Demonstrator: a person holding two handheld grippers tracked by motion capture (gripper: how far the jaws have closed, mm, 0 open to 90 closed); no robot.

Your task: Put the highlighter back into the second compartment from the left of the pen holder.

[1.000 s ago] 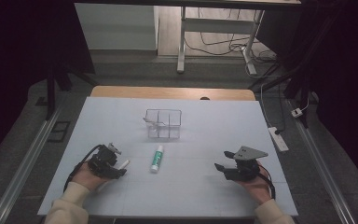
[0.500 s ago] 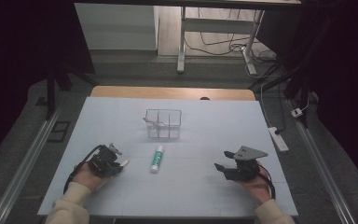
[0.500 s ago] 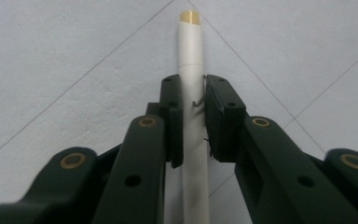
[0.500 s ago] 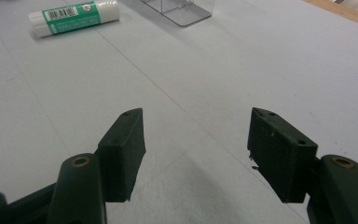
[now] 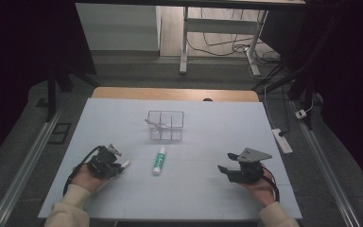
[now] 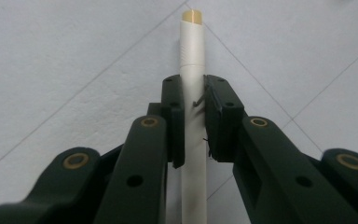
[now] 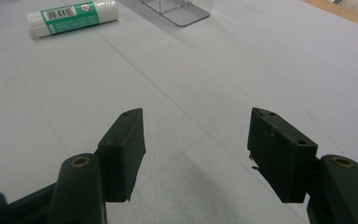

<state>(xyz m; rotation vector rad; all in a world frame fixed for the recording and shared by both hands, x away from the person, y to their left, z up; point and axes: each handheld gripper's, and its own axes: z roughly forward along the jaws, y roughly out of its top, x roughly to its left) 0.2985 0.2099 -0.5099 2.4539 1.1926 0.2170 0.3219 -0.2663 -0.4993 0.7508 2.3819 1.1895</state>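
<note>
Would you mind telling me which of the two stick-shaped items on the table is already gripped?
The plain white stick with the tan tip: the left gripper has its fingers clamped on it. The green-labelled glue stick lies free on the table, near the clear box.

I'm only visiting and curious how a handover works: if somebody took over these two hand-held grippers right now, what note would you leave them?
Left gripper: shut on the white stick, its tan tip pointing away from the hand; it sits low at the table's near left.
Right gripper: open, nothing between the jaws, over bare table at the near right.
Glue stick: lying flat mid-table, untouched.
Clear divided box: behind the glue stick, with something small in its left part.
Done: the white stick is gripped.
Left, probably: carry it to the box, then the glue stick.
</note>
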